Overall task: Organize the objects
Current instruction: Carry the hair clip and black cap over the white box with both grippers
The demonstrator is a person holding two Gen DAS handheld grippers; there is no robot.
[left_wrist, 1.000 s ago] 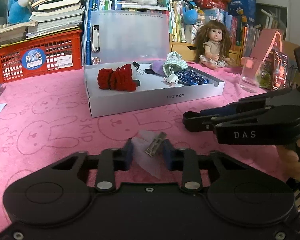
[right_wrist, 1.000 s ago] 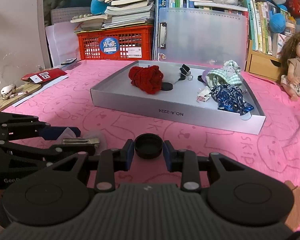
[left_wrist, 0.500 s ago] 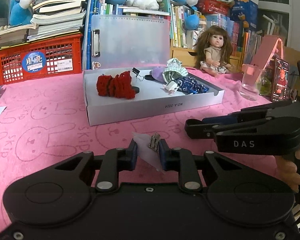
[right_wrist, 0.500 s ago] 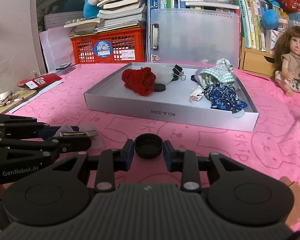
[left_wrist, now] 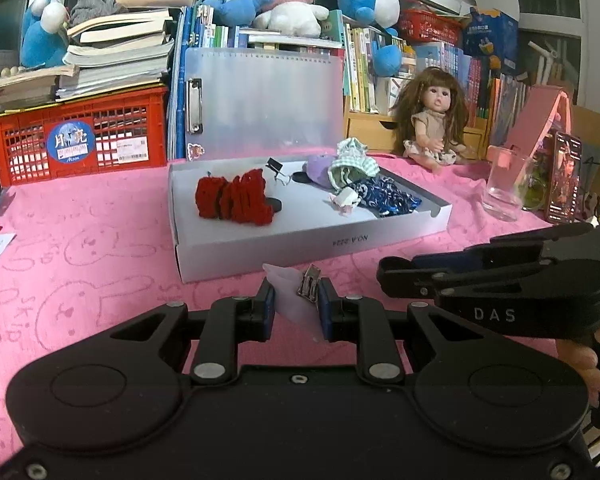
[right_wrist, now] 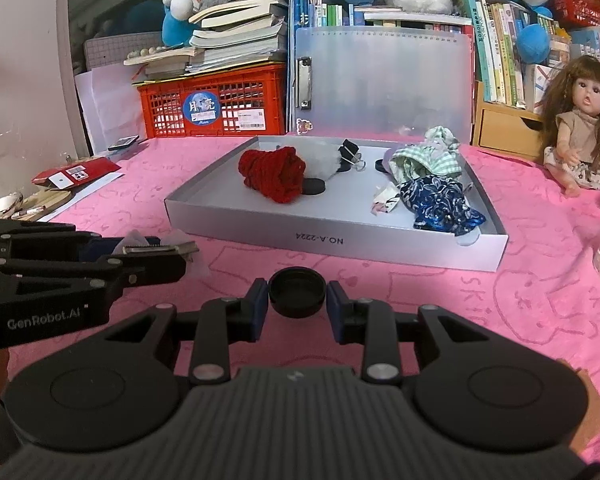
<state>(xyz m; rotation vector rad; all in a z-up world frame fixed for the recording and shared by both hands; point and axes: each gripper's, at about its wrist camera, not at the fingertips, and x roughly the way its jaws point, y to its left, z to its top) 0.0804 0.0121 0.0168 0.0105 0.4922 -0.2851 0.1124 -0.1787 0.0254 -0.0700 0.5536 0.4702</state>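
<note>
My left gripper (left_wrist: pixel 296 305) is shut on a translucent pouch with a metal clip (left_wrist: pixel 298 294) and holds it above the pink cloth, in front of the grey tray (left_wrist: pixel 312 246); the pouch also shows in the right wrist view (right_wrist: pixel 160 249). My right gripper (right_wrist: pixel 298 299) is shut on a black round cap (right_wrist: pixel 297 293), also just in front of the tray (right_wrist: pixel 332 236). The tray holds a red knitted piece (left_wrist: pixel 234 202), a binder clip (left_wrist: pixel 275 168), green checked cloth (left_wrist: pixel 352 168) and blue patterned cloth (left_wrist: pixel 384 200).
A drinking glass (left_wrist: pixel 504 184) and a pink stand (left_wrist: pixel 540 120) sit at the right. A doll (left_wrist: pixel 432 120) sits behind the tray. A red crate (left_wrist: pixel 80 140) with books and a clear clipboard case (left_wrist: pixel 260 104) stand at the back. Papers lie at the left (right_wrist: pixel 72 172).
My left gripper has closed on the pouch and lifted it off the cloth. Both grippers have risen and moved a little closer to the tray. The right still holds the cap.
</note>
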